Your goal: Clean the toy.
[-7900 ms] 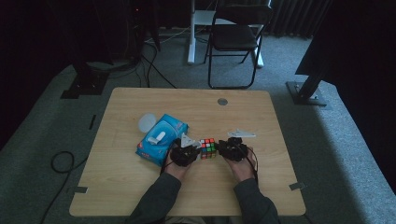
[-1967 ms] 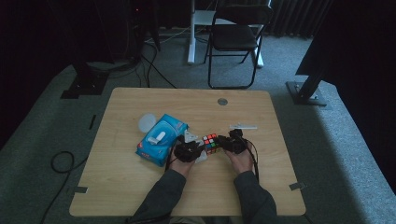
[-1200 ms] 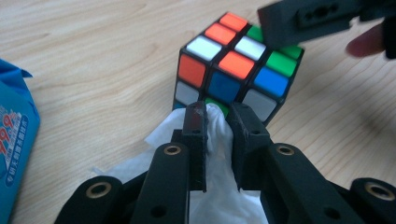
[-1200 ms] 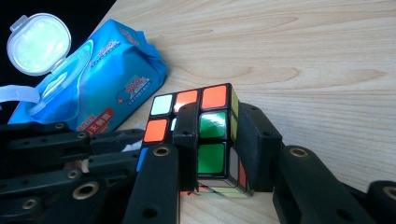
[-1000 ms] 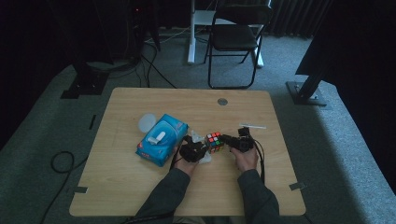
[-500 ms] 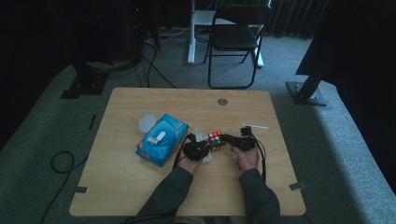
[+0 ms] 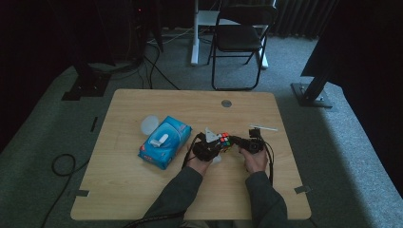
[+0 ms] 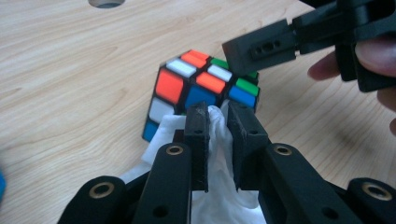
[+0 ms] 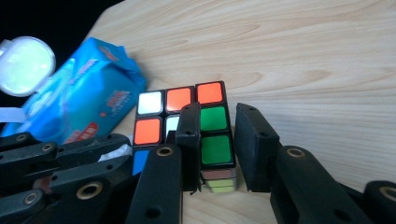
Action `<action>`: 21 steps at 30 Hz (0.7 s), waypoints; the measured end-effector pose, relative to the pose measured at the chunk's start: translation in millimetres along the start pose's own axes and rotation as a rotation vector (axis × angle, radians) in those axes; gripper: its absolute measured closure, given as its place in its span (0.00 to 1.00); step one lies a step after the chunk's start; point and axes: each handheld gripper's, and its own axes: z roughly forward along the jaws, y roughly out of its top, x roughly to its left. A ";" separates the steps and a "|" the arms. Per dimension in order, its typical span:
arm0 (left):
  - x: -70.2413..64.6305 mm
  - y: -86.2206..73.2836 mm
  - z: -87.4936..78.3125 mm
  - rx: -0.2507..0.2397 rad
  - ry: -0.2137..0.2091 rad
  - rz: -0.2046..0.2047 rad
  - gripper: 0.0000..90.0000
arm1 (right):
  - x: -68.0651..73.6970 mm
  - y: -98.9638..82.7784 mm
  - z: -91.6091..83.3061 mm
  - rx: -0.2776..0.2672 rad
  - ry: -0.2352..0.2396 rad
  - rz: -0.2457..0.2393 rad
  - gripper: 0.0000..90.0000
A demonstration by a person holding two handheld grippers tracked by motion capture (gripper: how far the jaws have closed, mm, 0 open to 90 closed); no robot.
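A colour-stickered puzzle cube [image 7: 224, 139] [image 8: 187, 88] [image 9: 176, 99] sits between my two grippers, right of the table's centre. My left gripper [image 7: 211, 146] [image 8: 217, 112] is shut on a crumpled white wipe [image 8: 161, 133], and the wipe presses against the cube's near face. My right gripper [image 7: 237, 141] [image 9: 218, 112] comes in from the other side. Its jaws have just been closing and now clamp the cube's green-stickered edge between them. In the left gripper view one of its jaws lies across the cube's top.
A blue pack of wipes [image 7: 165, 141] [image 9: 88, 102] lies left of the cube, with a round white lid [image 7: 149, 124] [image 9: 25, 60] beside it. A cable hole [image 7: 226, 103] is near the table's [image 7: 142, 190] far edge. A thin white stick [image 7: 263, 128] lies by my right hand.
Both hands and the cube have shifted farther up the table. In the last second my left gripper rose slightly and came closer against the cube with the wipe.
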 end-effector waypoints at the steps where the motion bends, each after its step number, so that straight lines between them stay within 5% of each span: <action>1: -0.1 -0.6 1.0 0.004 0.000 0.001 0.87 | -0.3 0.5 -1.1 -0.001 -0.015 -0.005 0.80; 5: 2.1 -0.5 0.2 0.000 0.003 -0.007 0.87 | -7.5 -2.2 -0.6 0.046 -0.120 -0.027 0.87; 9: 5.8 -3.1 -0.6 0.007 0.015 -0.001 0.87 | -15.2 -22.0 10.4 0.104 -0.140 -0.029 0.83; 16: 16.2 -4.8 -6.2 0.000 0.047 -0.016 0.87 | 4.0 -12.1 -7.0 0.008 -0.207 -0.118 0.70; 21: 28.1 1.2 -9.5 -0.005 0.076 -0.025 0.87 | 17.4 -3.4 -12.6 -0.037 -0.177 -0.138 0.64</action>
